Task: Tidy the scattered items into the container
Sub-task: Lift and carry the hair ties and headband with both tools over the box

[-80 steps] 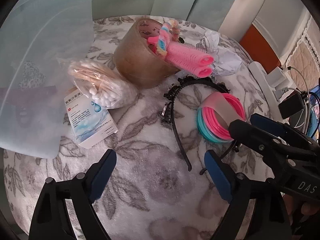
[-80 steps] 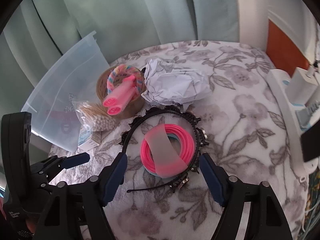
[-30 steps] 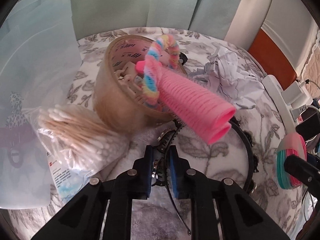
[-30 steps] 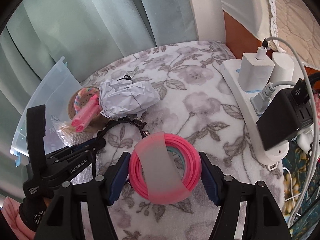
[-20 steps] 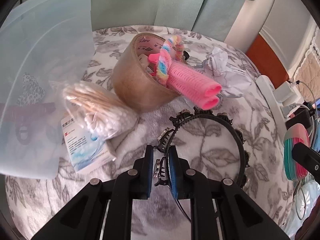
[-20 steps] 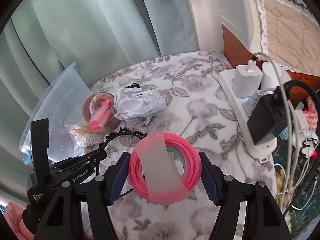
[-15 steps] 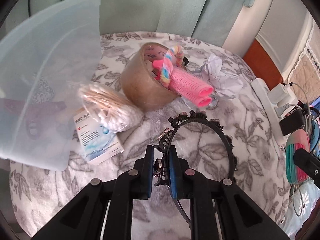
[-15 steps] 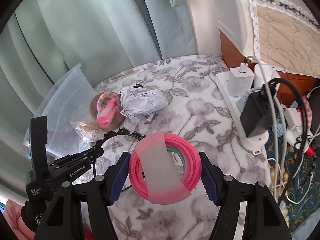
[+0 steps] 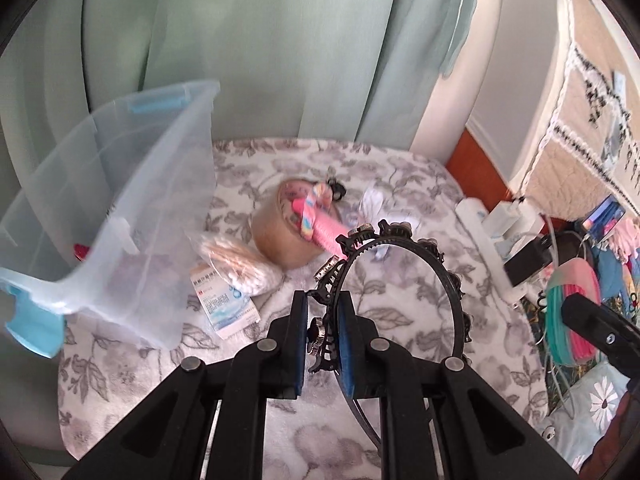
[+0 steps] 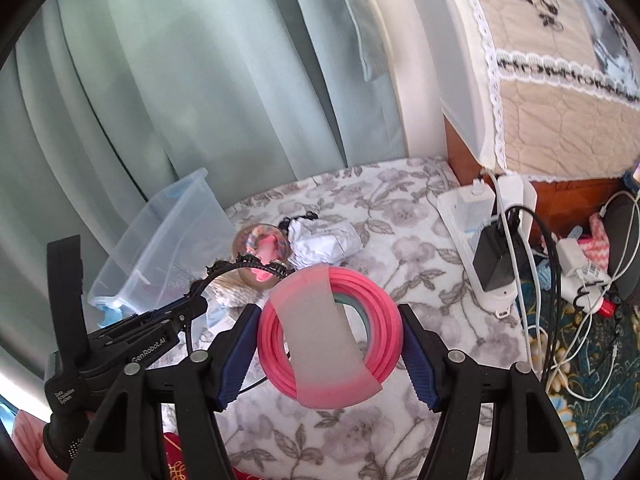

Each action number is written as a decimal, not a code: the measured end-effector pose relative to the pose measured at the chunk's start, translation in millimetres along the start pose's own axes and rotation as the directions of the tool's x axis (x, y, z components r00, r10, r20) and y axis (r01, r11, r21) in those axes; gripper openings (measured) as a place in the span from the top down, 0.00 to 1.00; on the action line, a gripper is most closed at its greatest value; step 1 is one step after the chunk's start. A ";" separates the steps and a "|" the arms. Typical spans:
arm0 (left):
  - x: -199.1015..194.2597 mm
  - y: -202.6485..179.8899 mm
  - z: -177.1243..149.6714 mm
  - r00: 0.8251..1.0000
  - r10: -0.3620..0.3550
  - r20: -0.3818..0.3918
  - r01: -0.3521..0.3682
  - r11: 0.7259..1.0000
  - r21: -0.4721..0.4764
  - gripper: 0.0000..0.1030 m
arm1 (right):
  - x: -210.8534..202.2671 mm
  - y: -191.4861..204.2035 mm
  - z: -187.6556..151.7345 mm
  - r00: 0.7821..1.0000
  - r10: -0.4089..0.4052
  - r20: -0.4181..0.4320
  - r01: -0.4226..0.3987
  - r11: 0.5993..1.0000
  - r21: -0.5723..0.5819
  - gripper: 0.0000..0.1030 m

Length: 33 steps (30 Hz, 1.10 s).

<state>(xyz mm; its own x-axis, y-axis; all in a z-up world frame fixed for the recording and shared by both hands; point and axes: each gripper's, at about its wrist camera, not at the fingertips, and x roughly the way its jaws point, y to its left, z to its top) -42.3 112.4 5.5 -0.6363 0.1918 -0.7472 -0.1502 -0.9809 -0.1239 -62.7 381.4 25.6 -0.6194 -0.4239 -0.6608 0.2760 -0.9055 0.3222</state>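
Since the earlier frames: both tongs have risen off the floral blanket (image 9: 400, 320), each carrying its item; the heap below looks smaller and farther off.
Container (image 9: 120, 208): clear bin up and to the left of the left gripper (image 9: 322, 336), mouth facing the tongs; a red item inside, blurred, hard to name.
Left gripper: clamped on the black headband (image 9: 404, 240) near one end, so the arc swings out to the right.
Still on the blanket: cotton swabs (image 9: 236, 260), small box (image 9: 224, 304), tape roll (image 9: 280, 240) and pink roller ahead of the left tongs.
Right gripper (image 10: 328, 336): pads squeezing the pink ring bundle (image 10: 380, 308) from both sides.
Doing it well: carry the headband's free end over the bin rim first, lower, then release; bring the rings in afterwards so the tongs do not collide.
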 end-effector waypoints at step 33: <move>-153.7 74.3 57.9 0.917 0.108 0.384 -0.052 0.987 -0.154 0.86 | -73.9 124.1 59.9 0.948 0.166 0.270 -0.129 0.980 -0.151 0.32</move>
<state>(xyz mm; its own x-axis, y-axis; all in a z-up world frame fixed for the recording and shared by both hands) 0.5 12.0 148.9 -0.8904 0.0828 -0.4476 0.0013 -0.9829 -0.1843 -26.6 301.4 155.0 -0.7402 -0.5480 -0.3898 0.4615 -0.8355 0.2982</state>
